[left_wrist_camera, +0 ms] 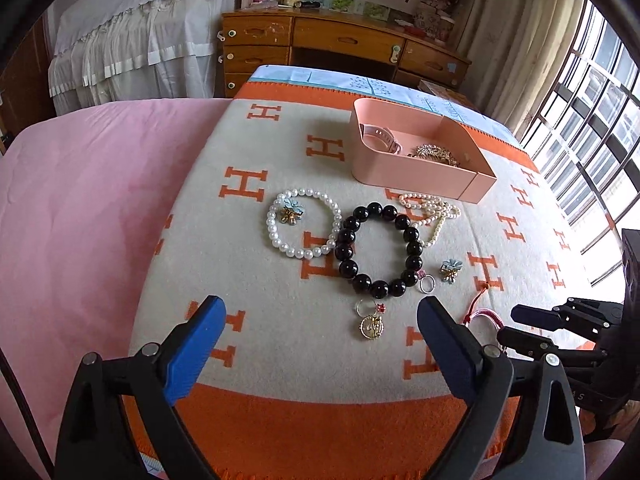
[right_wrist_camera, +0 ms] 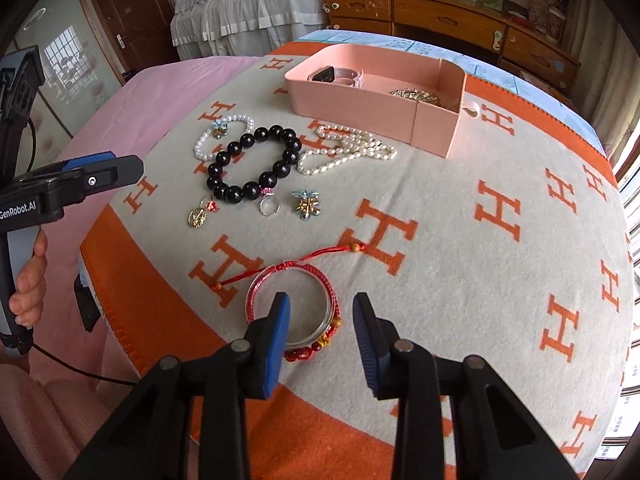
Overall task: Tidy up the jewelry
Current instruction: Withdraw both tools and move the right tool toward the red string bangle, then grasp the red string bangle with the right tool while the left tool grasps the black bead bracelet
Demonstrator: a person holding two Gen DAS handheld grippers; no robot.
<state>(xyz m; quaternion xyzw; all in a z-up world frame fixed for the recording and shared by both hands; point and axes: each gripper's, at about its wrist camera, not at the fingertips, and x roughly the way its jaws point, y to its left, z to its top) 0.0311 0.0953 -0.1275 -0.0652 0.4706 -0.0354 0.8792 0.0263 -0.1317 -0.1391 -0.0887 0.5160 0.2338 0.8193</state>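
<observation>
Jewelry lies on an H-patterned blanket (left_wrist_camera: 260, 292). My left gripper (left_wrist_camera: 322, 306) hangs open above a gold coin pendant (left_wrist_camera: 371, 327) and a small ring with a red stone (left_wrist_camera: 366, 306). Beyond them lie a black bead bracelet (left_wrist_camera: 346, 236), a white pearl bracelet (left_wrist_camera: 276, 240), a pearl necklace (left_wrist_camera: 432, 208), a clear ring (left_wrist_camera: 426, 283) and a flower charm (left_wrist_camera: 451, 271). A pink box (left_wrist_camera: 420, 180) holds a watch (left_wrist_camera: 380, 136) and gold pieces. My right gripper (right_wrist_camera: 321, 300) is open, its fingers straddling the right rim of a red cord bracelet (right_wrist_camera: 296, 276) without pressing it.
The blanket's orange border (right_wrist_camera: 132, 280) marks the near edge, with pink bedding (left_wrist_camera: 80, 200) to the left. A wooden desk (left_wrist_camera: 340, 44) stands behind and a barred window (left_wrist_camera: 592, 120) to the right. A person's hand (right_wrist_camera: 28, 280) holds the left gripper (right_wrist_camera: 116, 164).
</observation>
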